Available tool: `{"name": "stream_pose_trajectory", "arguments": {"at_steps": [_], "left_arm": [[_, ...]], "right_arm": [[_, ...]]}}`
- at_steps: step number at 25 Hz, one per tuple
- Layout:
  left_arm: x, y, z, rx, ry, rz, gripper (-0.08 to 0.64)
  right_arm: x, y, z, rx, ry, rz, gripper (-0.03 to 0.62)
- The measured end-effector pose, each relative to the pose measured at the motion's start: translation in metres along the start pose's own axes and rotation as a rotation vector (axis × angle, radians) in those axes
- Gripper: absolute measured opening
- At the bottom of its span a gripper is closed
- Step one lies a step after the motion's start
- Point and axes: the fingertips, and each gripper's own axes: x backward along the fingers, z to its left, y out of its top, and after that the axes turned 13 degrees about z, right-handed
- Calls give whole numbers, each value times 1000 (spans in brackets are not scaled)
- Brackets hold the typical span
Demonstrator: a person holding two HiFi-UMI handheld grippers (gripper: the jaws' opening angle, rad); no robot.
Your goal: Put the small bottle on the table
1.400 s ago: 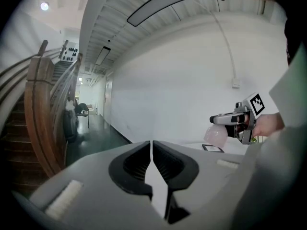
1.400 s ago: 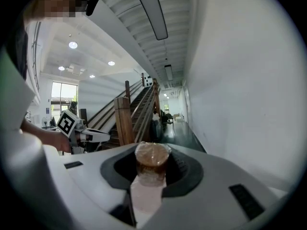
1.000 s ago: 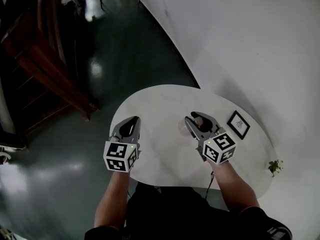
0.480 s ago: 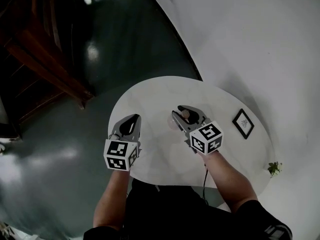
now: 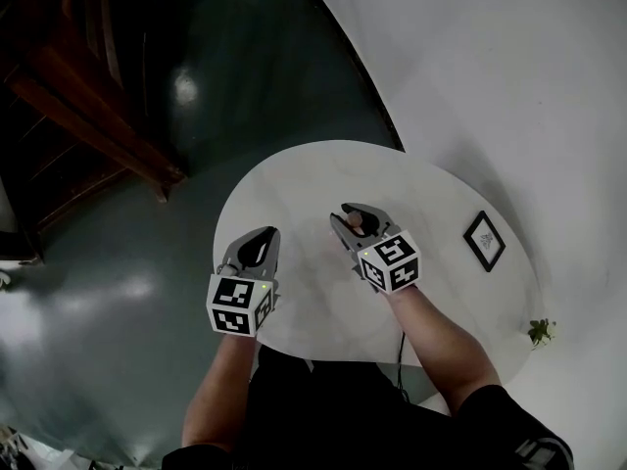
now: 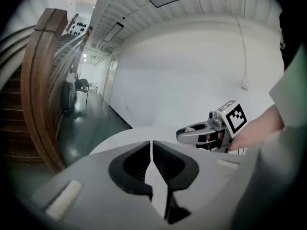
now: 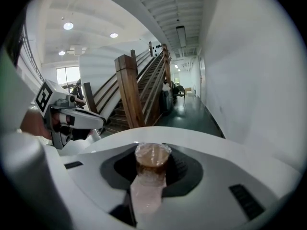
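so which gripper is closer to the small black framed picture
Right: the right gripper is left of the small black-framed picture; the left gripper sits farther left.

The table (image 5: 294, 179) is white, the floor (image 5: 118, 262) a glossy dark green, the wall (image 5: 509, 86) white and the staircase (image 5: 78, 106) brown wood. The small bottle (image 7: 149, 176) has a pale pink body and a brown top. The left claw (image 5: 259, 235) and right claw (image 5: 355, 211) are grey with black pads (image 6: 136, 164), each bearing black square patterns on white. The picture frame (image 5: 486, 240) is black round a white sheet, and the plant (image 5: 538, 332) is green.
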Motion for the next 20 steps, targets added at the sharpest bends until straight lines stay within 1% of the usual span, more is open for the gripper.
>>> {"name": "stream_pose_trajectory", "arguments": {"at_steps": [7,13,20], "left_arm": [[6,-13,4,26,16,17,26],[13,-15,1,34,18,14,26],[23,-13,-6,43,25,-2,26]], "right_arm": [[-8,-8,1,34,0,25,120],[-9,-13,1,79,-1,36,120],[-6,-23,11,128,24,73,124]]}}
